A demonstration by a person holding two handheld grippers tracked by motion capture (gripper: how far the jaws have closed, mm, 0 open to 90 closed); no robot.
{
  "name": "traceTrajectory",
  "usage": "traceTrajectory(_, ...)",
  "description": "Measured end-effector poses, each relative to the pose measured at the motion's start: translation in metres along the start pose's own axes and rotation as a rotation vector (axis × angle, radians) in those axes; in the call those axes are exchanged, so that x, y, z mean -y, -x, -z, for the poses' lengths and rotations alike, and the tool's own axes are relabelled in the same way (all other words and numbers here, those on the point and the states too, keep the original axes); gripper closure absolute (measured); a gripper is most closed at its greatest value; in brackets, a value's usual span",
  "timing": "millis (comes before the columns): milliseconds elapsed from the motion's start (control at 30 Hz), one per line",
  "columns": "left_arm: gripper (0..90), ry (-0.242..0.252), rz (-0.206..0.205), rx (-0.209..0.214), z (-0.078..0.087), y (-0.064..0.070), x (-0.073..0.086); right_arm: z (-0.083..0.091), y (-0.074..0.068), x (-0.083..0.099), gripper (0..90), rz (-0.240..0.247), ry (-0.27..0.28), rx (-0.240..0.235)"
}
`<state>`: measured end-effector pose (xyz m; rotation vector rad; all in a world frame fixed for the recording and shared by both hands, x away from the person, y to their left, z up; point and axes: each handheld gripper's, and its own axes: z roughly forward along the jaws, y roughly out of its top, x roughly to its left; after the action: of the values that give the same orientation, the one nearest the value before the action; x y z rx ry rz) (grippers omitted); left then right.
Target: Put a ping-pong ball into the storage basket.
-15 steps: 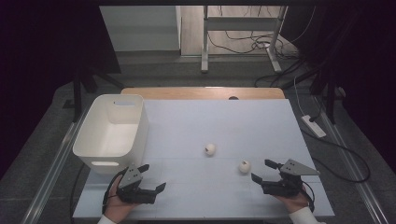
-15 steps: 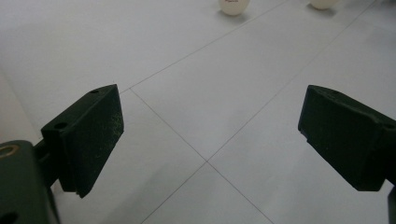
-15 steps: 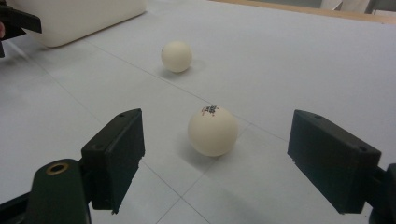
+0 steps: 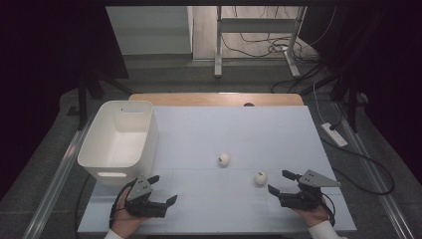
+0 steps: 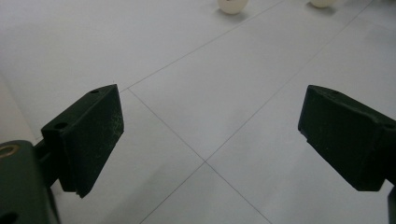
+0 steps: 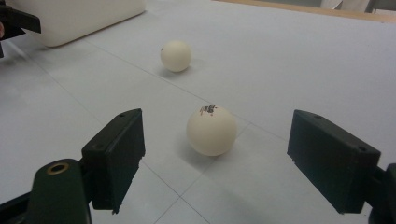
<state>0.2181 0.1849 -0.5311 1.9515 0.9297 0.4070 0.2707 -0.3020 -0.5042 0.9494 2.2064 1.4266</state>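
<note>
On the white table (image 4: 224,129), the near ping-pong ball (image 4: 260,178) lies at ten o'clock off the wide-open right gripper (image 4: 279,182); the left gripper (image 4: 161,189) gapes empty; dark room, cables beyond.

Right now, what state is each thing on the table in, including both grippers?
Left gripper: jaws open, holding nothing.
Right gripper: jaws open, near ball just ahead of them, untouched.
Near ball: loose on the table, dark mark on top.
Far ball: loose on the table, apart from the near ball.
White bin: upright, looks empty.
</note>
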Motion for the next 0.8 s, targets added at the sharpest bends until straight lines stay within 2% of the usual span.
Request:
traceTrajectory(267, 7.8, -0.007, 0.000, 0.004, -0.001, 0.002, -0.002, -0.001, 0.000, 0.000, 18.8, -0.001, 0.001, -0.005)
traceTrajectory(533, 7.8, -0.012, -0.013, 0.004, -0.002, 0.010, -0.007, -0.003, 0.001, -0.001, 18.7, -0.004, 0.002, -0.002)
traceTrajectory(800, 7.8, -0.029, -0.005, -0.022, -0.003, 0.015, -0.012, -0.007, 0.002, -0.001, 18.6, 0.006, -0.008, -0.008)
